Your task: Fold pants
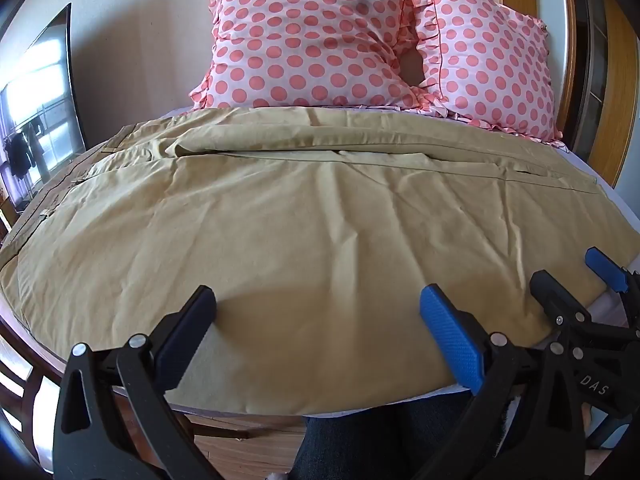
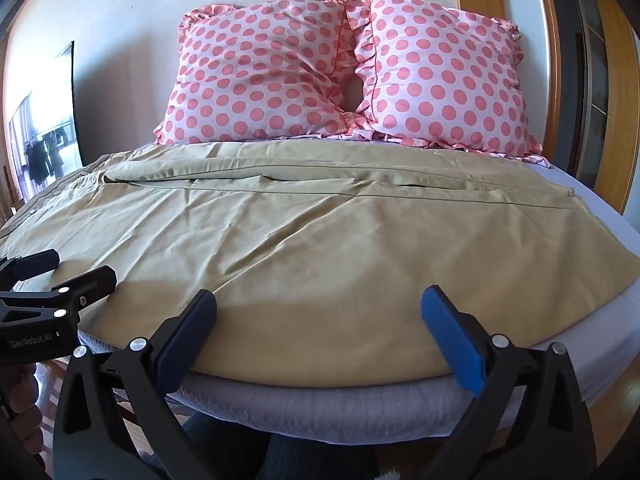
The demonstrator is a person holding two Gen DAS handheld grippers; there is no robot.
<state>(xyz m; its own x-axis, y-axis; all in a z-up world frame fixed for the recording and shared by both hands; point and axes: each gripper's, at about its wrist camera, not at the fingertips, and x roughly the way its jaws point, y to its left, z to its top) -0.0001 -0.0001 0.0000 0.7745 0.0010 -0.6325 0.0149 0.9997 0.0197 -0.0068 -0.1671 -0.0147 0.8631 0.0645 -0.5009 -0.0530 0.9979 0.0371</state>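
Observation:
Khaki pants (image 1: pixel 304 232) lie spread flat across the bed, waistband at the left, legs running to the right; they also show in the right wrist view (image 2: pixel 320 248). My left gripper (image 1: pixel 318 304) is open and empty, its fingers just above the near edge of the pants. My right gripper (image 2: pixel 320 304) is open and empty above the near edge further right. The right gripper also shows at the right of the left wrist view (image 1: pixel 576 272), and the left gripper at the left of the right wrist view (image 2: pixel 76 266).
Two pink polka-dot pillows (image 2: pixel 352 76) lean on the wall at the head of the bed. The lilac sheet (image 2: pixel 320 404) covers the mattress edge. A dark screen (image 1: pixel 40 108) stands at the left. A wooden door frame (image 2: pixel 616 120) is at the right. My legs are below the bed edge.

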